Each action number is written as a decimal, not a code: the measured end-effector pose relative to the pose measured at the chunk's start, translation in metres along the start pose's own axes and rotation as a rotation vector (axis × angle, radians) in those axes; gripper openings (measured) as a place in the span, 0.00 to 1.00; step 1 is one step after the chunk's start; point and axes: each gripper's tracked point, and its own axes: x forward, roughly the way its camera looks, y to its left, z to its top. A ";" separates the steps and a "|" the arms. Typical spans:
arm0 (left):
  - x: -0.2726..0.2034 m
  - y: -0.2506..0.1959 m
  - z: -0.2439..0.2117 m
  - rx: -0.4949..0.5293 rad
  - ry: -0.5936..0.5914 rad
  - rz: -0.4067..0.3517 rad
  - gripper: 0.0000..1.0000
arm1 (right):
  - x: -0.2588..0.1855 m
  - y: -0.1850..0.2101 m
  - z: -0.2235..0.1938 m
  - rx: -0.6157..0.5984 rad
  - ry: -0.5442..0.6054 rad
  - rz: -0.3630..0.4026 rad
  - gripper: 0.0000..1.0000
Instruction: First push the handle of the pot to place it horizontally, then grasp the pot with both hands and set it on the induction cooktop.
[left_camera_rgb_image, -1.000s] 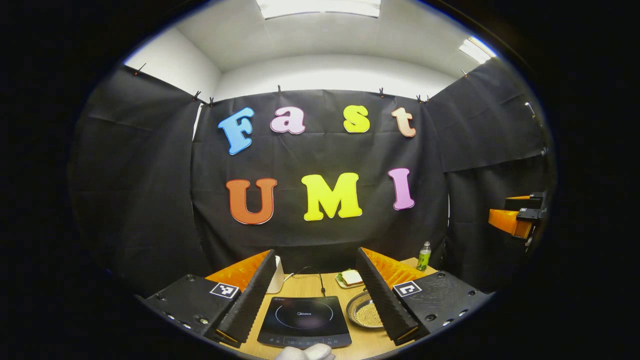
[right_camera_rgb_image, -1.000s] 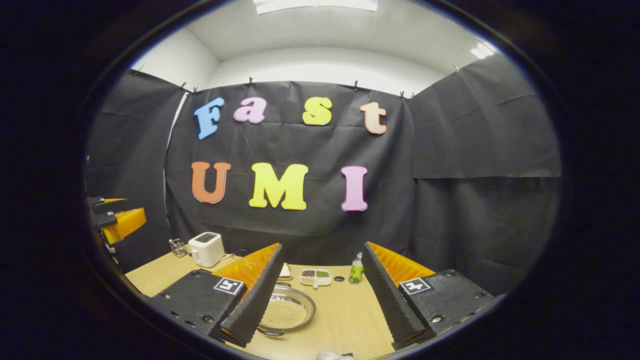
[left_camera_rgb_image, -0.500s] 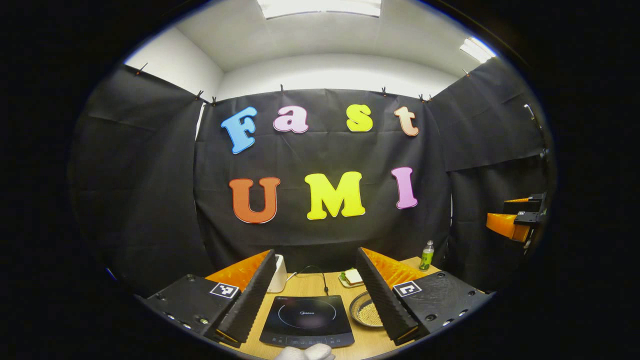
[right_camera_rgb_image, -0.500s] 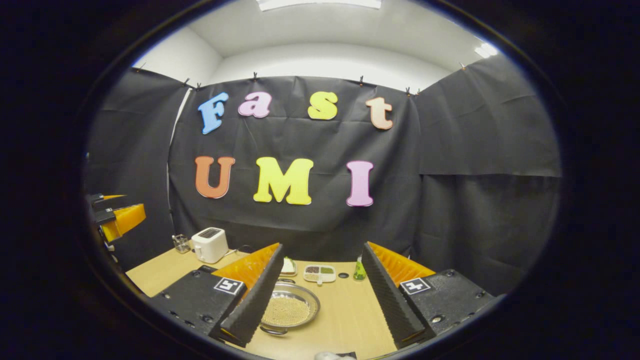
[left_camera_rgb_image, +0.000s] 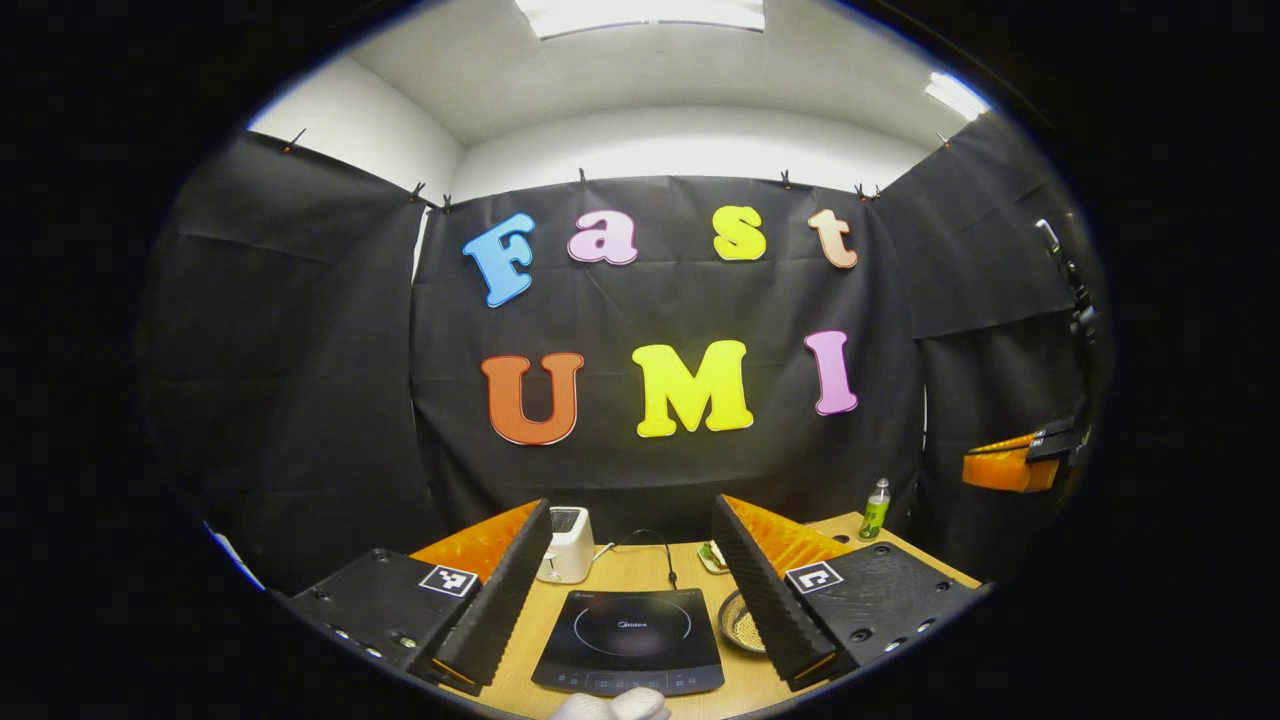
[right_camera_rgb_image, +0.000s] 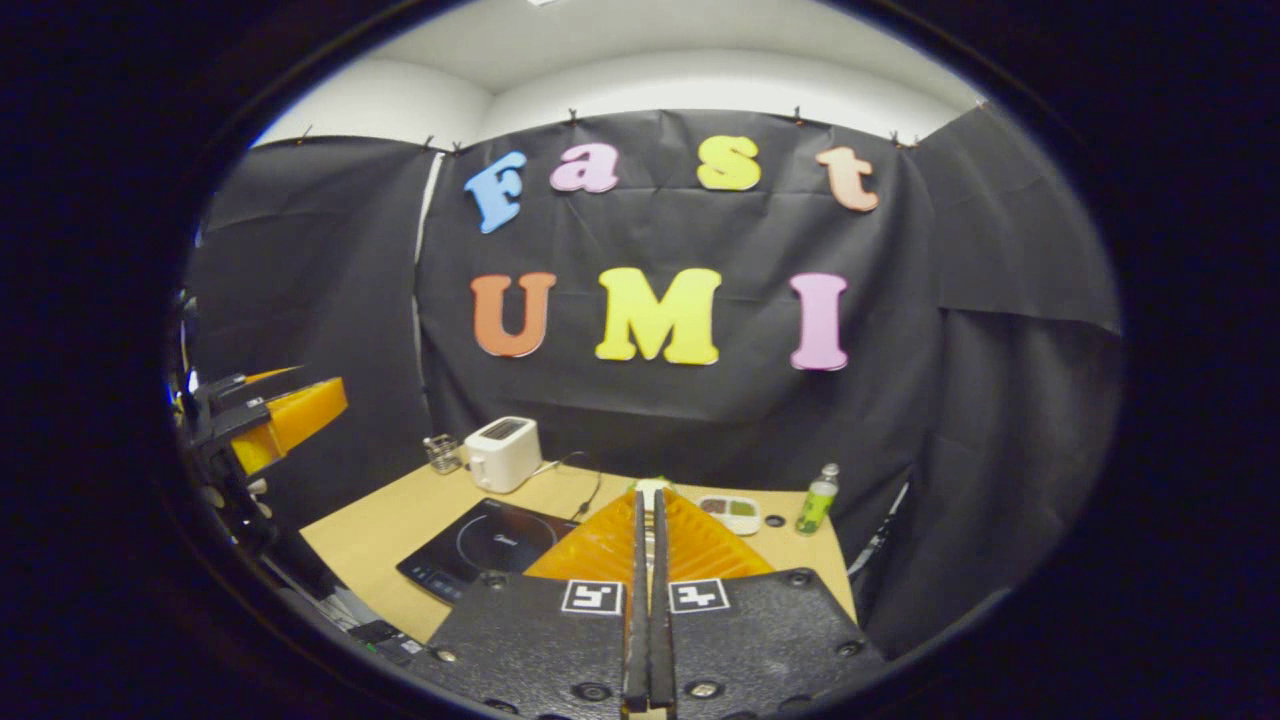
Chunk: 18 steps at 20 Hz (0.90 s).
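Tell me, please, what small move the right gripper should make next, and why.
Probably lower the right gripper toward the pot and nudge its handle. Its fingers are closed together with nothing between them, which suits pushing. The pot sits on the table beside the induction cooktop, not on it, and the left gripper is open above the cooktop. Where the handle points cannot be told.

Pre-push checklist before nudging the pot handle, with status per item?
1. right gripper shut for pushing: ok, fingers together, nothing between them.
2. left gripper open, holding nothing: ok.
3. induction cooktop top free for the pot: ok.
4. pot located: ok, beside the cooktop's right edge in the left gripper view.
5. Direction of the handle: cannot tell, the gripper's finger hides most of the pot.
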 end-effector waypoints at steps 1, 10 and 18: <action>0.001 0.003 -0.002 0.002 -0.003 0.009 0.96 | 0.008 0.008 -0.008 0.002 0.032 0.033 0.01; 0.002 0.017 -0.012 -0.004 0.005 0.073 0.96 | 0.067 0.051 -0.127 0.002 0.334 0.183 0.04; 0.010 0.026 -0.020 -0.005 0.030 0.103 0.96 | 0.101 0.073 -0.254 0.033 0.604 0.246 0.04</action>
